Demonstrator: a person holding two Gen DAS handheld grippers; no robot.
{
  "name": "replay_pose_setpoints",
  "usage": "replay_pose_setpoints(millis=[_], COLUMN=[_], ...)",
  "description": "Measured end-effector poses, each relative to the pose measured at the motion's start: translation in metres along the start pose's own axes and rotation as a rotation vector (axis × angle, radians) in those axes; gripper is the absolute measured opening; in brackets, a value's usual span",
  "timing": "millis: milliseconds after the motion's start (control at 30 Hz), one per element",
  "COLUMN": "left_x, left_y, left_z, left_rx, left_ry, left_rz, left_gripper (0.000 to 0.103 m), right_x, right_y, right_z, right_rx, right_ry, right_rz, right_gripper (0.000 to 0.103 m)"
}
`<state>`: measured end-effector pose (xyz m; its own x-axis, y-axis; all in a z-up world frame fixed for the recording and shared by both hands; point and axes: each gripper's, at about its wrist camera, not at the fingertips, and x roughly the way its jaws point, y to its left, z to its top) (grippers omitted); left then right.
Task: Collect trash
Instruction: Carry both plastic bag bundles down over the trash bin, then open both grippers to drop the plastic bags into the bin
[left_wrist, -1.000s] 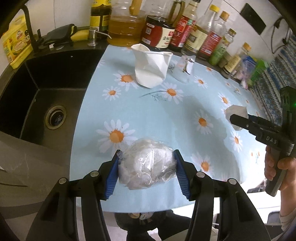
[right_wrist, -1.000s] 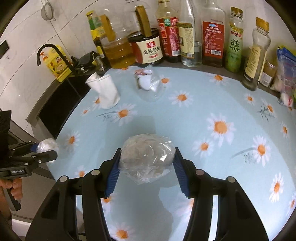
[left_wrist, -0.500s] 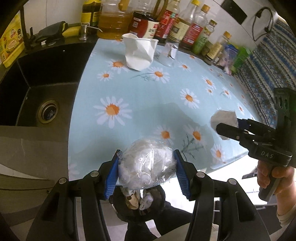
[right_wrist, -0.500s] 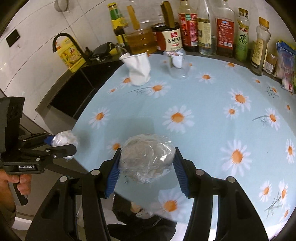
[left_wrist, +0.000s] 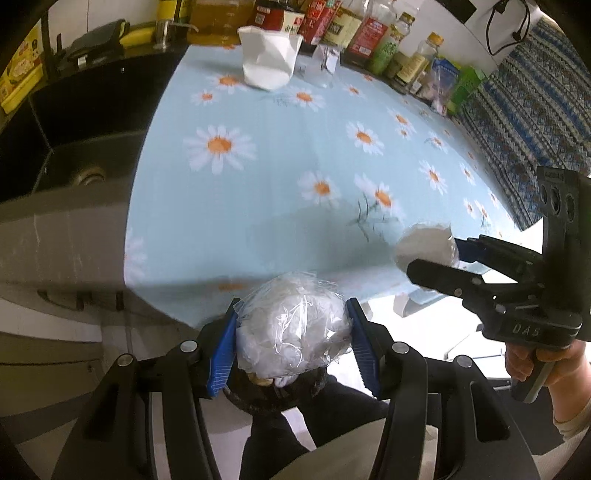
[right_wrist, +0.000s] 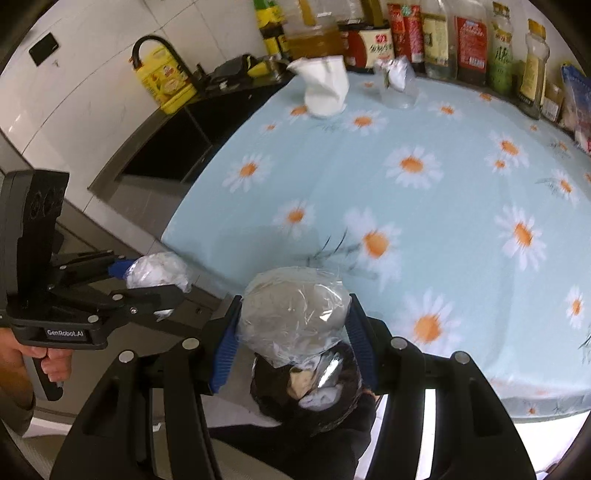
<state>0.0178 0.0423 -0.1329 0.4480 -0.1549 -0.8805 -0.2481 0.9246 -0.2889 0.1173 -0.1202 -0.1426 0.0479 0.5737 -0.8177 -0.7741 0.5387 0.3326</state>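
Note:
My left gripper (left_wrist: 293, 343) is shut on a white wad of crumpled plastic wrap (left_wrist: 291, 332), held past the table's front edge above a black trash bag (left_wrist: 277, 391). My right gripper (right_wrist: 293, 332) is shut on a greyish plastic wad (right_wrist: 295, 310), also over the open trash bag (right_wrist: 310, 391), which holds scraps. Each gripper shows in the other's view, the left (right_wrist: 155, 280) and the right (left_wrist: 428, 251). On the daisy tablecloth (left_wrist: 277, 177) at the back stand a crumpled white paper cup (left_wrist: 267, 62) and a clear plastic cup (left_wrist: 325, 66) with paper inside.
A black sink (left_wrist: 77, 140) lies left of the table, with a faucet (right_wrist: 155, 48) and yellow bottle (right_wrist: 166, 85). Several sauce and oil bottles (right_wrist: 469, 40) line the back wall. Packets (left_wrist: 443, 85) sit at the right back. A patterned fabric (left_wrist: 524, 118) is at the right.
Both grippers pulled back from over the table to beyond its front edge, each still holding its wad. The trash bag has come into view beneath them.

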Motion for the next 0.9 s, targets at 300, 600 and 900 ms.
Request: replay_pose_setpoints(millis=[300, 600, 900], left_x=[0.036, 0.082, 0.109], left_y=[0.007, 0.016, 0.026], left_z=[-0.040, -0.071, -0.087], left_rx=[-0.026, -0.057, -0.095], left_ry=[0.122, 0.233, 0.291], left_rz=[-0.011, 0.010, 0.016], left_gripper=[0.053, 0.053, 0.054], right_x=[0.030, 0.076, 0.101], right_y=[0.003, -0.005, -0.015], right_z=[-0.040, -0.078, -0.087], right_rx=[0.026, 0.068, 0.089], right_ry=[0.105, 0.213, 0.263], right_rz=[0.016, 0.017, 0.027], right_gripper=[0.055, 0.055, 0.055])
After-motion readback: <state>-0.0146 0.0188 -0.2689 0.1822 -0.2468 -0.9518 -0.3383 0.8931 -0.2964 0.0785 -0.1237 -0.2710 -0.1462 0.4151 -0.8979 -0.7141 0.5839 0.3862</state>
